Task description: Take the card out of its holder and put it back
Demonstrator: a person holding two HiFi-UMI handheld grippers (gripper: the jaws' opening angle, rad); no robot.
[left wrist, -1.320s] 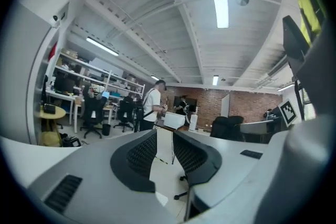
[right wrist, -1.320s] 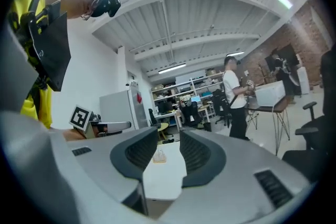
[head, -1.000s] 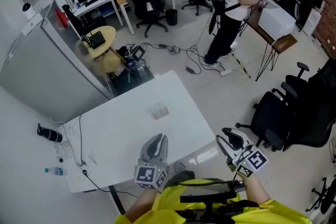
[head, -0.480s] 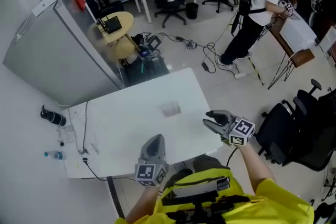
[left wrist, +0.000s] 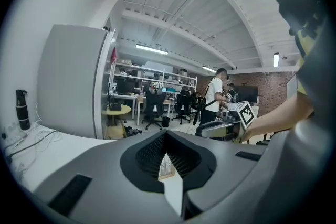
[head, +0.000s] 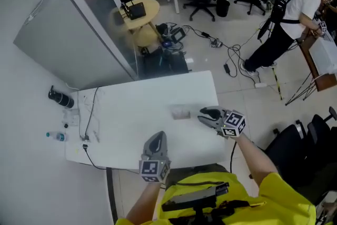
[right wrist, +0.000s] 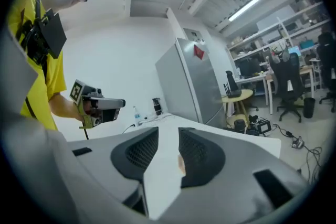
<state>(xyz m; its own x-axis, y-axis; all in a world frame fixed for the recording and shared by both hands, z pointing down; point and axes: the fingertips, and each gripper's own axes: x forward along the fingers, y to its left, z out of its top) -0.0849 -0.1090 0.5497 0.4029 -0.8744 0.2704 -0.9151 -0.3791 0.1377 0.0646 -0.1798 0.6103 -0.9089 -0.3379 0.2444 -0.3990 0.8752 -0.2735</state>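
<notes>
Card not told apart from its pale holder; judged to be inside it, flat on the white table, right of centre. Took the step for the reach toward the card, with nothing drawn out yet. Right forearm stretched forward over the table's near right corner, left forearm bent close by the near edge. Right tongs just beside the holder, tips toward it, spread apart around bare table only. Left tongs pressed together on nothing. Needed next: a pinch on the card's exposed edge, and likely the holder steadied.
</notes>
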